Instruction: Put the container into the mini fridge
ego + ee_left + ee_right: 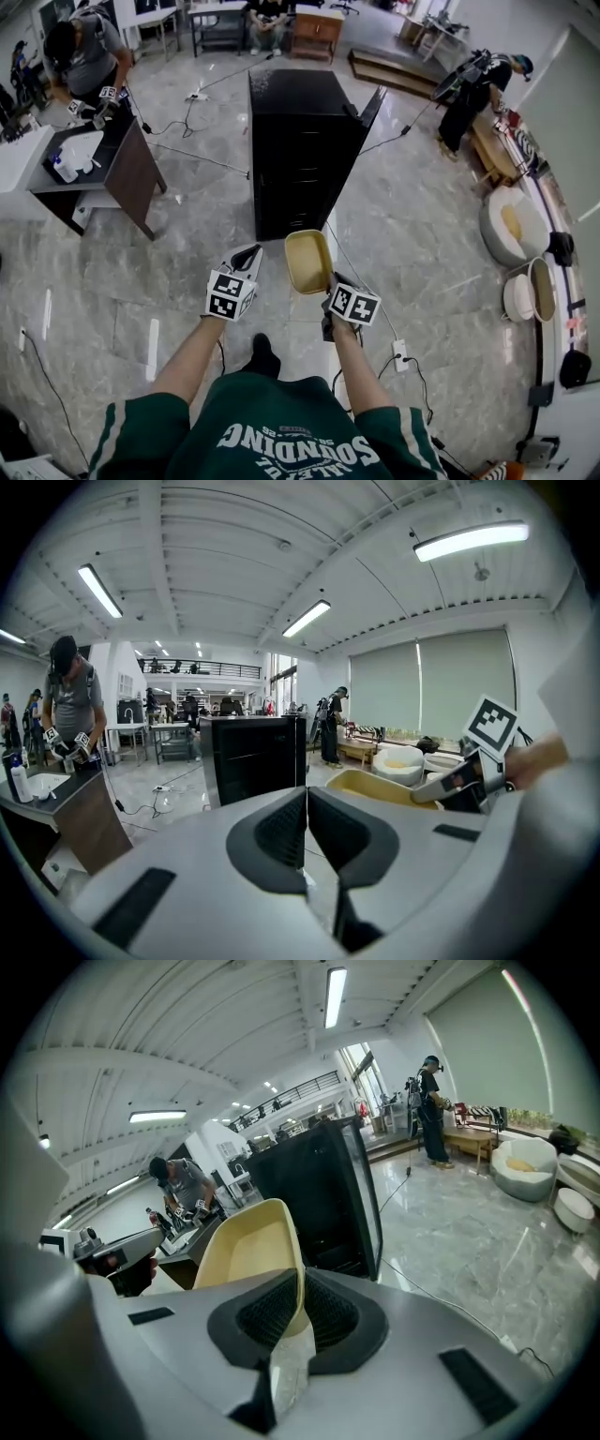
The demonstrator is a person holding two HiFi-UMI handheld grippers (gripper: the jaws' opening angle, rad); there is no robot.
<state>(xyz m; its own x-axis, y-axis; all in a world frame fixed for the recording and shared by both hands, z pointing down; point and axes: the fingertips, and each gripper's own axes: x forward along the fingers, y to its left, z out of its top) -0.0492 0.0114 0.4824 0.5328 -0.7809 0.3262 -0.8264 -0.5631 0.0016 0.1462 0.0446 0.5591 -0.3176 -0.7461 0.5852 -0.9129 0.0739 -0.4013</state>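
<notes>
I hold a shallow cream-yellow container in front of me, above the floor, with my right gripper shut on its near rim. In the right gripper view the container stands up between the jaws of that gripper. The black mini fridge stands straight ahead on the floor, and its door swings open to the right. My left gripper hovers just left of the container, shut and empty. The left gripper view shows the fridge front and the container.
A dark desk stands at the left with a person working at it. Cables run over the marble floor toward the fridge, and a power strip lies near my right. White round seats and another person are at the right.
</notes>
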